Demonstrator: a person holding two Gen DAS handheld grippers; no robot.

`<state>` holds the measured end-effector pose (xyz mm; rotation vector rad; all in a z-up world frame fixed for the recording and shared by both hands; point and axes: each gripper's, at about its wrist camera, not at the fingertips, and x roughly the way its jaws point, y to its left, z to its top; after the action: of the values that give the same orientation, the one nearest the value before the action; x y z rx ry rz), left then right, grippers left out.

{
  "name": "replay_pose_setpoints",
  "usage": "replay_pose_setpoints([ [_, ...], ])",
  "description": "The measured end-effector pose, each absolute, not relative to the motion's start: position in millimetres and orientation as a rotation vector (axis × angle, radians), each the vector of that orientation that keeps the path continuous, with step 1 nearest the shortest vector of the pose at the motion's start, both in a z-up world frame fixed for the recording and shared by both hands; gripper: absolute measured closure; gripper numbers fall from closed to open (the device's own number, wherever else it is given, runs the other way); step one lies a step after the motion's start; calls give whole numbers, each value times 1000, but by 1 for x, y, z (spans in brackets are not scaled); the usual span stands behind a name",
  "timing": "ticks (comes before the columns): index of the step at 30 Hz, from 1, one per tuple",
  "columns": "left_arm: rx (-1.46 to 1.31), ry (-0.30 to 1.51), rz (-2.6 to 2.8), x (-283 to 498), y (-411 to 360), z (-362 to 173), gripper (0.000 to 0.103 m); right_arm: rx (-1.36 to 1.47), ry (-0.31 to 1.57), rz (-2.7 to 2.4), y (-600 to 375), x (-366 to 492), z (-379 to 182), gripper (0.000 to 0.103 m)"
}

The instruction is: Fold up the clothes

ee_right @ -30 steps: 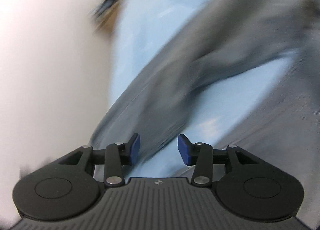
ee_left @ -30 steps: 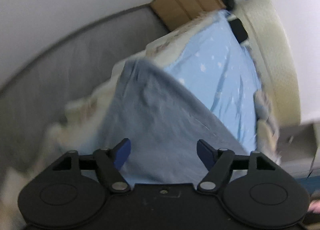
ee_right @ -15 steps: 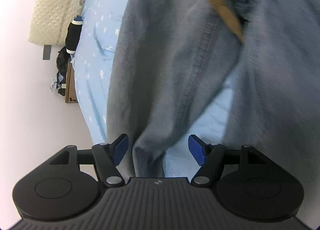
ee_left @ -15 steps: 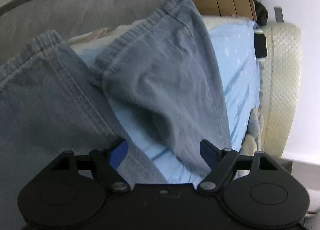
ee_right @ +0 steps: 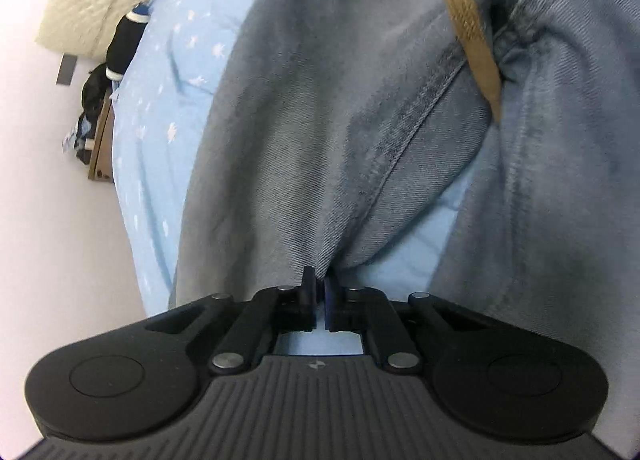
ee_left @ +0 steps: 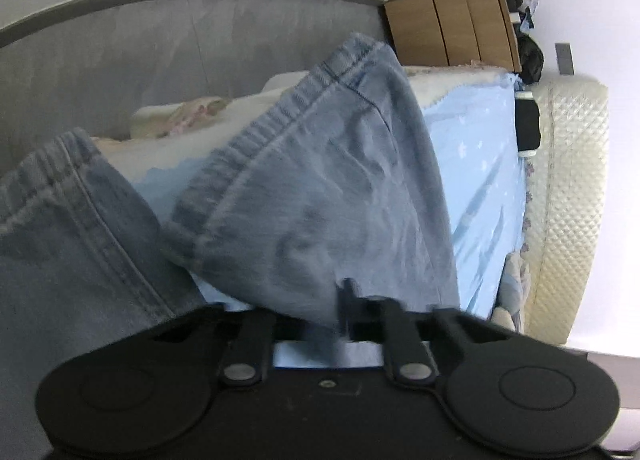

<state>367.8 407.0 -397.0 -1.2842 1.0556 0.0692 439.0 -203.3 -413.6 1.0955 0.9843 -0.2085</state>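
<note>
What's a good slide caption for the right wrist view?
Right gripper shut on jeans lying across blue bedsheet.

Both wrist views close over jeans [ee_left: 320,195]

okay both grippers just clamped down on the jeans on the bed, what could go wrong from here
The right gripper pinches only a thin edge of the faded blue denim jeans, so the fabric may slip out when lifted.

The left gripper is shut on the other leg, but blur hides how much cloth it has; uneven grips could skew the fold.

The light blue star-print bedsheet lies directly beneath and might get caught too.
</note>
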Motion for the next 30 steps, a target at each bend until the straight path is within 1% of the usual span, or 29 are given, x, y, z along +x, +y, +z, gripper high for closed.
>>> replay_pose_setpoints([
  [2,-1306,1000,48,365,412,-387,100,1036,987,-196,-204,432,-406,99],
  [6,-1264,869,16,360,425,-347,100,775,991,-111,-192,435,-369,100],
  [9,-1165,837,22,354,433,-332,100,745,1007,-68,-189,431,-353,100],
  [11,-1133,863,56,349,439,-341,100,725,1037,-63,-185,424,-359,99],
  [14,-1113,932,88,343,442,-370,100,786,1099,-81,-185,416,-394,99],
  [17,-1008,998,65,344,436,-375,98,812,1158,-70,-191,416,-419,99],
  [18,-965,1007,55,344,434,-372,94,791,1170,-59,-192,419,-415,98],
  [19,-963,1012,50,342,433,-367,91,764,1181,-48,-193,423,-410,96],
  [20,-961,1017,46,340,432,-362,85,737,1192,-37,-194,427,-405,91],
  [21,-960,1021,40,337,431,-357,71,711,1202,-26,-195,430,-399,89],
  [22,-969,1021,30,334,431,-351,65,665,1201,-17,-195,431,-389,83],
  [23,-969,1017,38,326,430,-343,57,632,1193,-6,-196,425,-378,77],
  [24,-970,1014,45,319,429,-335,51,622,1184,18,-198,421,-365,77],
  [26,-992,1018,65,301,428,-323,46,622,1171,47,-205,412,-343,77],
  [28,-1036,1012,98,283,423,-312,43,618,1164,45,-217,397,-321,77],
  [30,-1062,1009,159,265,417,-302,37,615,1155,21,-233,387,-304,77],
])
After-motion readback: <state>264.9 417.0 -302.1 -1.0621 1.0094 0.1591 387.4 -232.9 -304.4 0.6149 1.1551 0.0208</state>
